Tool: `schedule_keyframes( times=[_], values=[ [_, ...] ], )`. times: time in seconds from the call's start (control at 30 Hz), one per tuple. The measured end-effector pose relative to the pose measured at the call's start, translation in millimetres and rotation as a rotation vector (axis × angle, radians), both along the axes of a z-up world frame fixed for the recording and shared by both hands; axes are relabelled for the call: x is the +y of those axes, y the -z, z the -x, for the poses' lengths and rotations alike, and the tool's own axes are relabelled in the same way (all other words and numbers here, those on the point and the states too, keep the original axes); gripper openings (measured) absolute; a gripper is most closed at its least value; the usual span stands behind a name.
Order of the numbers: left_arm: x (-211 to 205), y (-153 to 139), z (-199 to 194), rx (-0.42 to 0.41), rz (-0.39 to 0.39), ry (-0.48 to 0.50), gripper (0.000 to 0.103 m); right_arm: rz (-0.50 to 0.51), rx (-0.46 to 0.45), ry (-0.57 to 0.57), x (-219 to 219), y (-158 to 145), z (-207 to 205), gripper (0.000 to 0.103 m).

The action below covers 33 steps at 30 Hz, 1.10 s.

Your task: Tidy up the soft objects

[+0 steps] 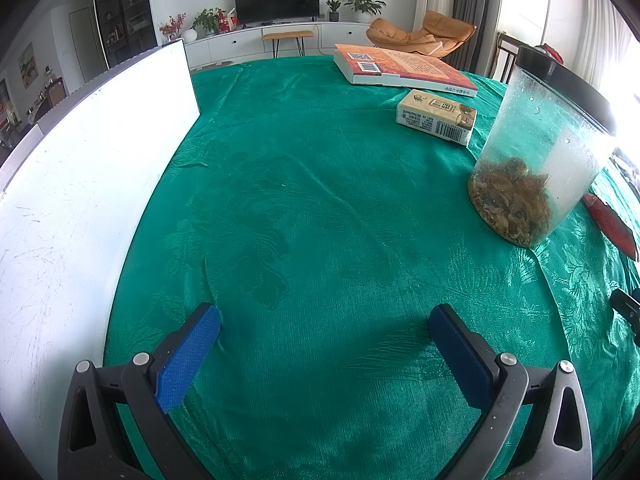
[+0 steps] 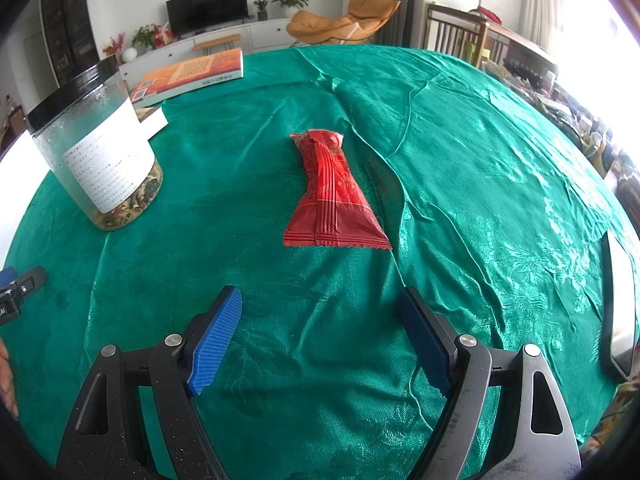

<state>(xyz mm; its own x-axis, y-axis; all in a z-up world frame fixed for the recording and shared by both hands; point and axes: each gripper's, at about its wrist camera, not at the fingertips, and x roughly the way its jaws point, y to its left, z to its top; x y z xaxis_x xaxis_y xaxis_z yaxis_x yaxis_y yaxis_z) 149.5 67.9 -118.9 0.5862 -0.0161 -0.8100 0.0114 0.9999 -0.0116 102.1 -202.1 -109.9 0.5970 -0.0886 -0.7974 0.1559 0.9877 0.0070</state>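
A red soft snack packet lies flat on the green tablecloth, straight ahead of my right gripper, which is open and empty just short of it. A sliver of the packet shows in the left wrist view behind the jar. A cream tissue pack lies near the book. My left gripper is open and empty over bare cloth.
A clear jar with a black lid holds dried bits; it also shows in the right wrist view. An orange book lies at the back. A white board lies on the left. A phone-like slab lies on the right.
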Motion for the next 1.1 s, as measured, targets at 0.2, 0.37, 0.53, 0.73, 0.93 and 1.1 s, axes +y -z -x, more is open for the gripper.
schedule_keyframes(
  times=[0.2,0.37,0.53,0.73,0.93,1.1],
  values=[
    [0.0,0.0,0.0,0.0,0.0,0.0,0.103,0.0,0.0,0.0,-0.1,-0.2,-0.1,0.083],
    [0.1,0.1,0.0,0.0,0.0,0.0,0.103,0.0,0.0,0.0,-0.1,-0.1,0.0,0.083],
    [-1.3,-1.9,-9.4,0.046,-0.006,0.011,0.103,0.0,-0.001,0.0,-0.1,0.0,0.3,0.083],
    [16.7,-74.0,-76.1,0.021,0.17,-0.01,0.103,0.0,-0.001,0.0,-0.2,0.0,0.5,0.083],
    [-32.0,-101.2,-203.4,0.181,0.148,0.189,0.103,0.0,-0.002,0.0,-0.3,0.0,0.8,0.083],
    [-93.7,-75.2,-252.0,0.287,0.076,0.365,0.103,-0.001,-0.001,-0.002,0.0,-0.1,0.5,0.084]
  ],
)
